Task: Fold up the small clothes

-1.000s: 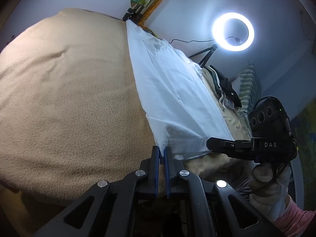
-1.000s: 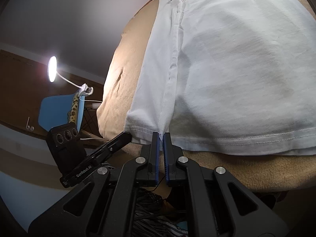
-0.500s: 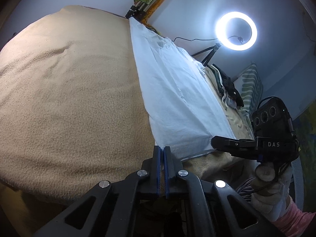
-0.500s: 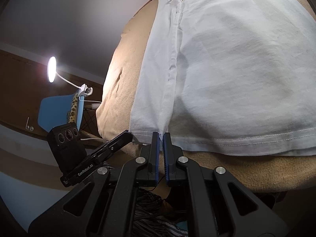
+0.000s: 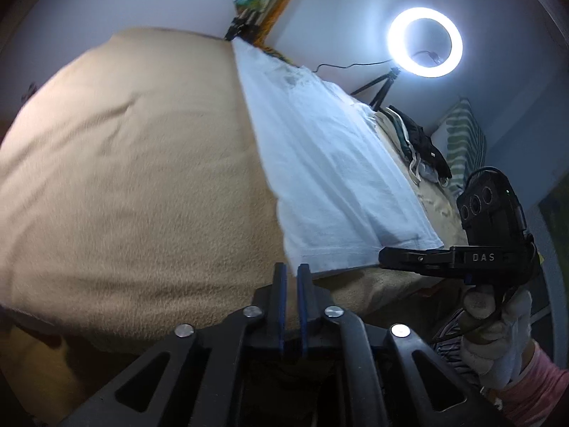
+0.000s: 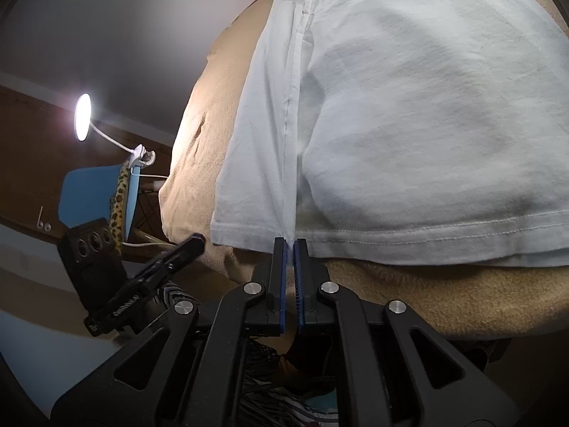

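The left gripper has just been opening: its blue pads, pressed together half a second ago, now stand a narrow gap apart at the near left corner of the white shirt, with no cloth visibly between them. Its view blurred slightly.

A white shirt lies on a tan blanket. The black tongs have blue pads. A leopard-print cloth hangs on a blue chair.
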Demonstrator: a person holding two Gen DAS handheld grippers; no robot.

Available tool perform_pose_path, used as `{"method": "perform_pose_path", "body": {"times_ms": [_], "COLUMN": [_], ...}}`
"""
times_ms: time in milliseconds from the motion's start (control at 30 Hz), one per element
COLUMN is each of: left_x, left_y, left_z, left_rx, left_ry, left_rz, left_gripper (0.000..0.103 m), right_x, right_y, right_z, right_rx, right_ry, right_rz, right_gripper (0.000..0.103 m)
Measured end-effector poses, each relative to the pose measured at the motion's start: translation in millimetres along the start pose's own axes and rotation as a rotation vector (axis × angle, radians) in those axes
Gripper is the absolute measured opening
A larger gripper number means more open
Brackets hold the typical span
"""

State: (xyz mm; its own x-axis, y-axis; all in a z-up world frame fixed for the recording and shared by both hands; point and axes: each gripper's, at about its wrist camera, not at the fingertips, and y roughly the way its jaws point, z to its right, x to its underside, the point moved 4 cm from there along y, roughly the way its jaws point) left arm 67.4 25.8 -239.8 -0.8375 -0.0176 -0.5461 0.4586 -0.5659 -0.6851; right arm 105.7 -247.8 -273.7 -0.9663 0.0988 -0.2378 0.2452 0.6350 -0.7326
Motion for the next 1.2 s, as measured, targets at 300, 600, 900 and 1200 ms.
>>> {"method": "perform_pose_path", "body": {"times_ms": [300,600,900,1200], "left_x": [-19.7,-21.1,-15.0,1.0], "left_y": [4.6,66.2,140.6,192.5], "left_z": [68.8,156.0,238.6,276.9], "left_rx": [-0.020,0.044,0.152,0.136], "left_ry": [0.188,0.318,0.407,0.477], "left_rz": [0.050,0.008,-0.079,-0.154], "left_gripper": [0.032,0.042,0.041,0.040], "right_x": [-18.2,-57.3,-98.9,-122.1], "right_y": [-66.8,-160.0,-208.9,-247.0], "right_z": [18.8,86.3,142.0,168.3], "right_rx": [0.018,0.168,0.282,0.315], "right_ry": [-0.063,-0.042,-0.061,-0.094], "right_rz": [0.162,0.349,0.374,0.398], "right_gripper": [0.021,0.030,0.030,0.030]}}
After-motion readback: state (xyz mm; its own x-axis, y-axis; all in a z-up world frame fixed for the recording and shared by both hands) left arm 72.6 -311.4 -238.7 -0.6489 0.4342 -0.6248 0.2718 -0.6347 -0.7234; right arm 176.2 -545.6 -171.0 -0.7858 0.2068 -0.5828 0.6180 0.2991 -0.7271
